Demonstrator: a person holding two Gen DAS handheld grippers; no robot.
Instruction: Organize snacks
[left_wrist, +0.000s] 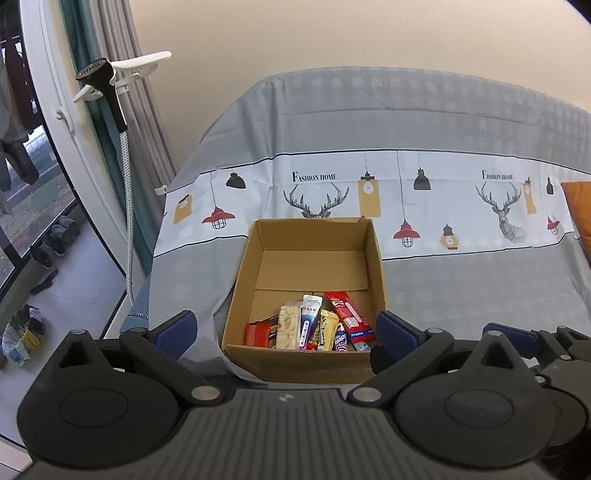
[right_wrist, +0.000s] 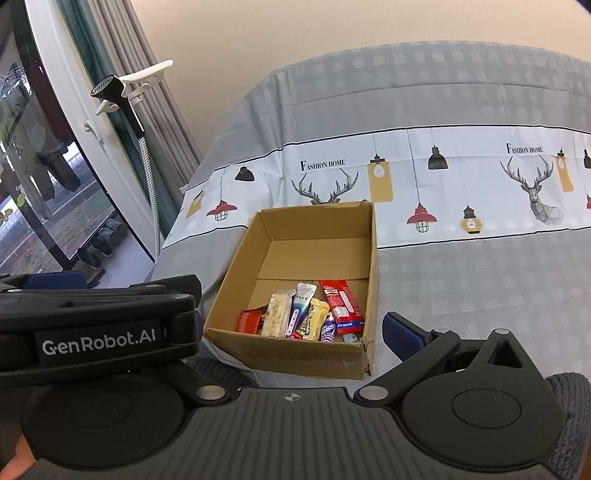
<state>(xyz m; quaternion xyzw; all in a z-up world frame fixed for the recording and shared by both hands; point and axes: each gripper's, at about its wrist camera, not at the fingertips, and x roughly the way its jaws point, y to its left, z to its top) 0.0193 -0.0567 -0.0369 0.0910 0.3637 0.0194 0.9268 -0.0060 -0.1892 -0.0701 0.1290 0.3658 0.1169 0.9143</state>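
An open cardboard box (left_wrist: 306, 360) (right_wrist: 288, 354) stands on a grey printed cover. Several snack packs lie at its near end: a long red pack (left_wrist: 347, 314) (right_wrist: 341, 306), a clear nut bar (left_wrist: 288, 326) (right_wrist: 275, 317), a yellow pack (left_wrist: 328, 328) (right_wrist: 317, 319) and a small red pack (left_wrist: 256, 334) (right_wrist: 249, 321). The box's far half is bare. My left gripper (left_wrist: 284, 330) is open, its blue pads flanking the box's near end with nothing between them. My right gripper (right_wrist: 301, 328) is open too; its left finger is hidden behind the left gripper's body (right_wrist: 99, 332).
The grey cover (left_wrist: 461, 288) with its deer and lamp print spreads wide to the right of the box. An orange cushion (left_wrist: 580, 214) sits at the far right. A garment steamer (left_wrist: 107, 92), curtains and a glass door stand on the left, with socks (left_wrist: 22, 332) on the floor.
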